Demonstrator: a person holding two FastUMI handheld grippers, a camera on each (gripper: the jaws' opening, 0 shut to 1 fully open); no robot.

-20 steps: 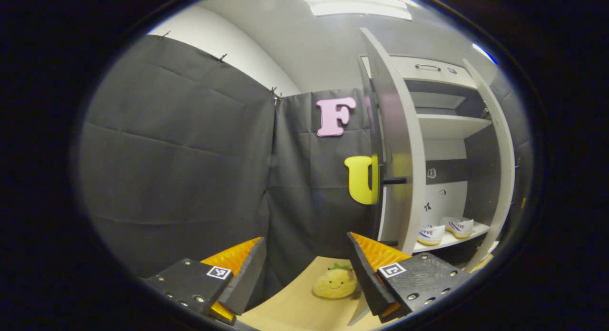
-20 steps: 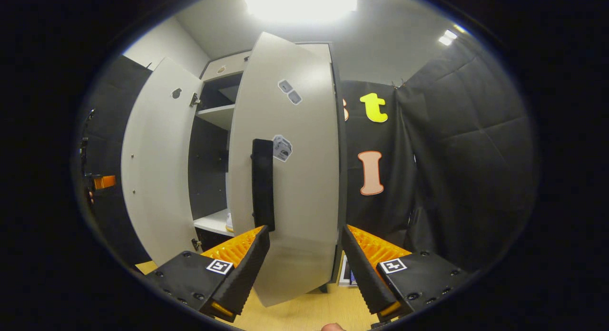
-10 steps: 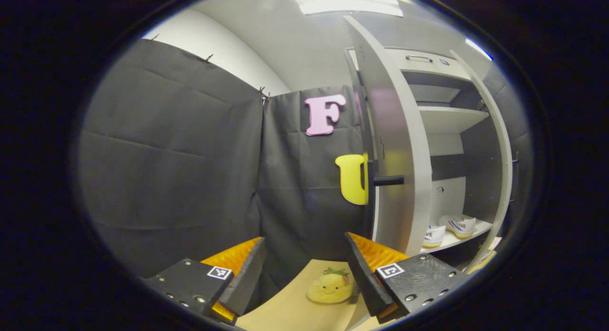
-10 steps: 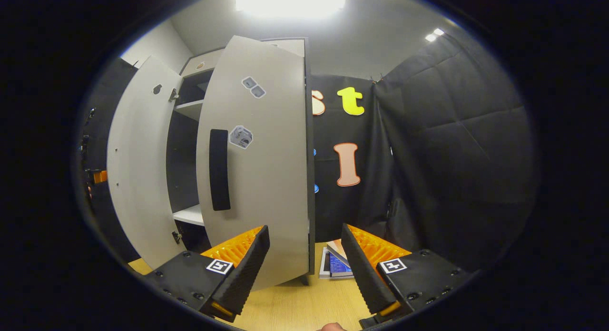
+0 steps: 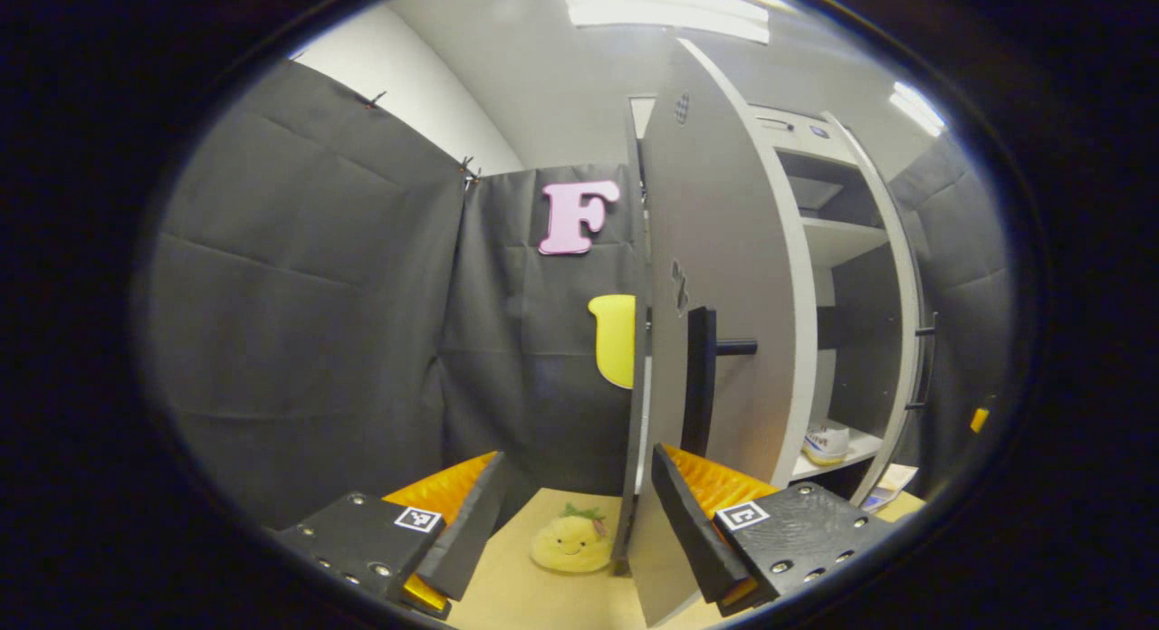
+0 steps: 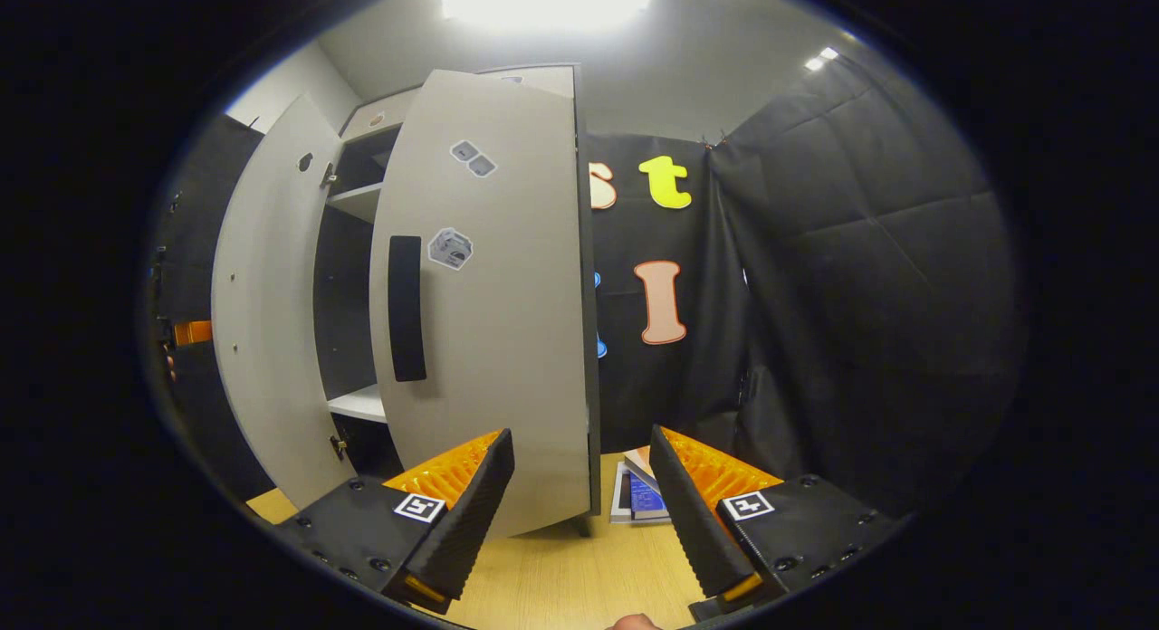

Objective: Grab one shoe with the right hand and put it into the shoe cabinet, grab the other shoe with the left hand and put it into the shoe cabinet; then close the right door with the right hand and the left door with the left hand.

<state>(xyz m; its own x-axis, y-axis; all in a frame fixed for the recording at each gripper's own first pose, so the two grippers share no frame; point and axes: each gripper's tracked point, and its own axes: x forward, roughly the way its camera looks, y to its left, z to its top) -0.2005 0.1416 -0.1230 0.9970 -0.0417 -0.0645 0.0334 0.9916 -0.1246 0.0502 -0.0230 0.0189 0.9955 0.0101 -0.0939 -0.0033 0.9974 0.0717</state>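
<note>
Both doors are rigid hinged panels. Right gripper (image 6: 579, 485), fingers apart, empty, faces the right door (image 6: 489, 295); push beside its handle (image 6: 407, 309). Left gripper (image 5: 575, 503) gapes empty too.

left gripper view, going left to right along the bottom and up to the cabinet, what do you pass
plush toy → left door → shoe on the bottom shelf → right door's edge
</note>
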